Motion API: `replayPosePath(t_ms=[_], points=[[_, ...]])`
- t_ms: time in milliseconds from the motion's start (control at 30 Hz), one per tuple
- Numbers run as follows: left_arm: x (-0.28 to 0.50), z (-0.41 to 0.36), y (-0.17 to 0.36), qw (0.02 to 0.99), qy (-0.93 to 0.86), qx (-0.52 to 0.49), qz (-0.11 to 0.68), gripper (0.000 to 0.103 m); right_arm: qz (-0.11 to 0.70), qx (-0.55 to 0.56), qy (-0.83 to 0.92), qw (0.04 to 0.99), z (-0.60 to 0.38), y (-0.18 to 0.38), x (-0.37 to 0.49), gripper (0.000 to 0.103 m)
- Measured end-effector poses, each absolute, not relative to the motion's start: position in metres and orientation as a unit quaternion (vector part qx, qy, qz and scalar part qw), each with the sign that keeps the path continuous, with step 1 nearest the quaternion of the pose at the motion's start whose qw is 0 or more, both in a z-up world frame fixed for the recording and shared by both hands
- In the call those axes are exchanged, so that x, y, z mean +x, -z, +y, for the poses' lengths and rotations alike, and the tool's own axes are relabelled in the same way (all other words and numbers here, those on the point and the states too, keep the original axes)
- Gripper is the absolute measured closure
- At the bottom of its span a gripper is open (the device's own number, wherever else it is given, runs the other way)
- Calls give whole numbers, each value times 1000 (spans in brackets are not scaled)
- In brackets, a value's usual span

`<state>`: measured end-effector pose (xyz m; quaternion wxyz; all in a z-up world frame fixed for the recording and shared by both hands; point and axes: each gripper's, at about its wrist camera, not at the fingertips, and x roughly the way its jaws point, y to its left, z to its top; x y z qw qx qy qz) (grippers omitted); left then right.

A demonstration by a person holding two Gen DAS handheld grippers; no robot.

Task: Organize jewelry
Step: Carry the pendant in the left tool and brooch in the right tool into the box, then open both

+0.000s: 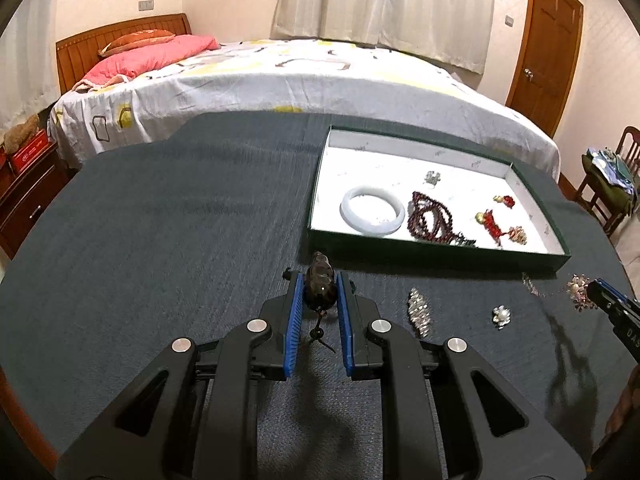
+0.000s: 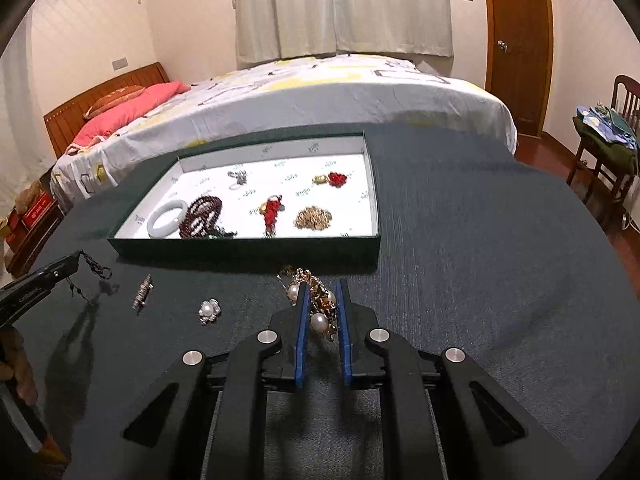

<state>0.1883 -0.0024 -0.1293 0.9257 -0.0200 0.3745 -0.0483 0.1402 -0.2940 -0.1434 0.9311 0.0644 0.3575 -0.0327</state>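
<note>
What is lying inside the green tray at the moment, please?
Inside the green tray: a white bangle, dark red beads, a silver piece, two red-and-gold ornaments and a gold cluster. The near wall hides the front strip.

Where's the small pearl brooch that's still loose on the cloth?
The small pearl brooch lies on the dark cloth in front of the green tray, between the silver clip and the right tongs; in the left wrist view it sits right of centre.

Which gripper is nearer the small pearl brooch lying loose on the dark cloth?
Probably the right. The right gripper, shut on a pearl-and-gold piece, is just beside the small pearl brooch; the left gripper, holding a dark pendant, sits beyond the silver clip.
</note>
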Motion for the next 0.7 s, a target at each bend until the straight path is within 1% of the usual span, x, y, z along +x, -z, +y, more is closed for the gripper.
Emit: replayPosePath(t_ms=[333,700], points=[[180,-11,95,937,68,-26,341,86,318,67,22,945,-292,107,135,90],[190,-26,39,953,98,-39,286,86,249,63,4,966,-285,50,146,90]])
